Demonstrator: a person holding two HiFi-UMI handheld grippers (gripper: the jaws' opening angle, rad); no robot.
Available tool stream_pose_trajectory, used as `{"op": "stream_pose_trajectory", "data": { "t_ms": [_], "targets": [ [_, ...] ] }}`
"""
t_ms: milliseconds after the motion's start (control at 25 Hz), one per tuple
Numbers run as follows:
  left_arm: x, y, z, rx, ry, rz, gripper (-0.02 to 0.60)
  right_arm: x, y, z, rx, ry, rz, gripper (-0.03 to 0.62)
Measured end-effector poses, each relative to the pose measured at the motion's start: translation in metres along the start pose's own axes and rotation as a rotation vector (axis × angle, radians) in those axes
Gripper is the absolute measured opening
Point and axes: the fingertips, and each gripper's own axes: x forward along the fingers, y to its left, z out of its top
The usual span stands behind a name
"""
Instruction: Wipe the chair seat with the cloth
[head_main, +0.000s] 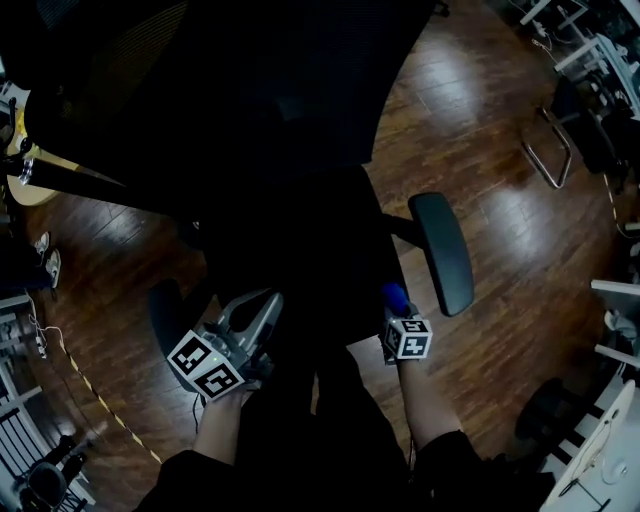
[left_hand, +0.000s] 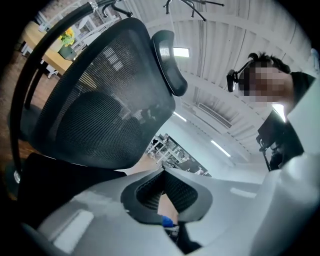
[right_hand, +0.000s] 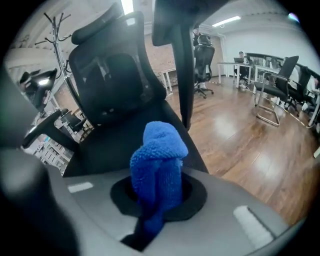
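The black mesh office chair (head_main: 200, 90) is standing on the dark brown wooden floor (head_main: 500, 200), its black seat (head_main: 300, 230) lying in deep shade at the middle, near the person. The fluffy blue cloth (right_hand: 157, 150) is bunching into a rounded, folded lump just above the seat's near right part.

The left gripper (head_main: 265, 305) is tilting up and to the right over the seat's near left side, its fingers (left_hand: 125, 190) meeting at the tips around nothing. The right gripper (head_main: 393, 300) is pointing away from the person, its fingers pinching the cloth. Further right, the black padded armrest (head_main: 442, 250) is sticking out.

Each gripper's cube is showing black-and-white square markers.
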Motion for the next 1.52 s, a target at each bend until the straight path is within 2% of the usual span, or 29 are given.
{"op": "stream_pose_trajectory", "data": {
  "t_ms": [160,280,440,560,840,920,1000,1120,1240,1320,1520],
  "targets": [
    [-0.004,0.006,0.004,-0.011,-0.028,0.024,-0.009,-0.002,0.005,0.015,0.010,0.016,-0.039,0.034],
    [-0.012,0.013,0.009,-0.025,-0.056,0.048,-0.009,0.020,0.043,0.058,-0.049,-0.028,0.030,0.034],
    [-0.028,0.023,0.013,-0.051,-0.089,0.088,-0.009,0.074,0.122,0.119,-0.137,-0.062,0.171,0.034],
    [-0.045,0.035,0.021,-0.073,-0.118,0.110,-0.009,0.121,0.196,0.145,-0.204,-0.053,0.262,0.035],
    [-0.069,0.045,0.030,-0.151,-0.235,0.148,-0.009,0.194,0.354,0.160,-0.370,0.016,0.494,0.035],
    [-0.071,0.046,0.030,-0.161,-0.256,0.158,-0.009,0.205,0.390,0.157,-0.406,0.040,0.551,0.035],
    [-0.073,0.045,0.028,-0.167,-0.264,0.163,-0.009,0.215,0.410,0.147,-0.447,0.076,0.574,0.035],
    [-0.078,0.051,0.025,-0.170,-0.263,0.177,-0.009,0.228,0.413,0.137,-0.503,0.080,0.556,0.035],
    [-0.084,0.060,0.024,-0.167,-0.256,0.202,-0.009,0.232,0.402,0.140,-0.499,0.056,0.526,0.035],
    [-0.082,0.064,0.023,-0.167,-0.247,0.206,-0.009,0.238,0.373,0.149,-0.464,0.062,0.463,0.035],
    [-0.072,0.068,0.017,-0.158,-0.192,0.214,-0.009,0.236,0.253,0.189,-0.383,0.054,0.262,0.035]
  ]
}}
